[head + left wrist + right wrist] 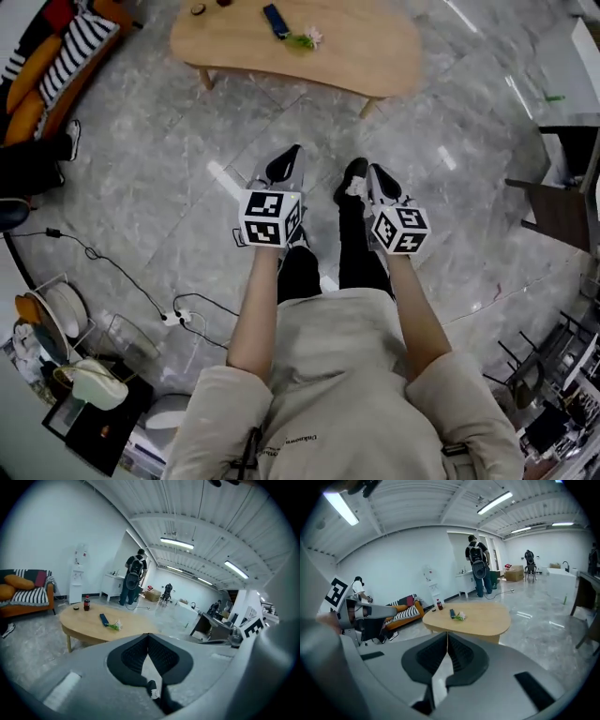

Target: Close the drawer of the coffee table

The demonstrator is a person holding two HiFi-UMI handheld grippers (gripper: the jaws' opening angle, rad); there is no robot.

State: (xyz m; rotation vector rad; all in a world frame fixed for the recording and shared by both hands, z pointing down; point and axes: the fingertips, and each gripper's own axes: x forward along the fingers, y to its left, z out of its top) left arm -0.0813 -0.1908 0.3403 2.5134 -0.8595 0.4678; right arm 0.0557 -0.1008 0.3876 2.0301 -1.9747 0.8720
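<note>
Floor (178,159), one table (366,52), two hand-held grippers (284,165) (383,184)

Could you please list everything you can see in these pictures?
coffee table: one, light wood, on the grey floor
bottle: one, dark with red cap, on the table
flat object: one, blue, on the table
small bundle: one, green and white, beside the flat object
sofa: one, orange, left of the table
water dispenser: one, white, by the wall
person with backpack: one, dark clothes, beyond the table
left gripper: one, grey, shut, empty
right gripper: one, grey, shut, empty
</note>
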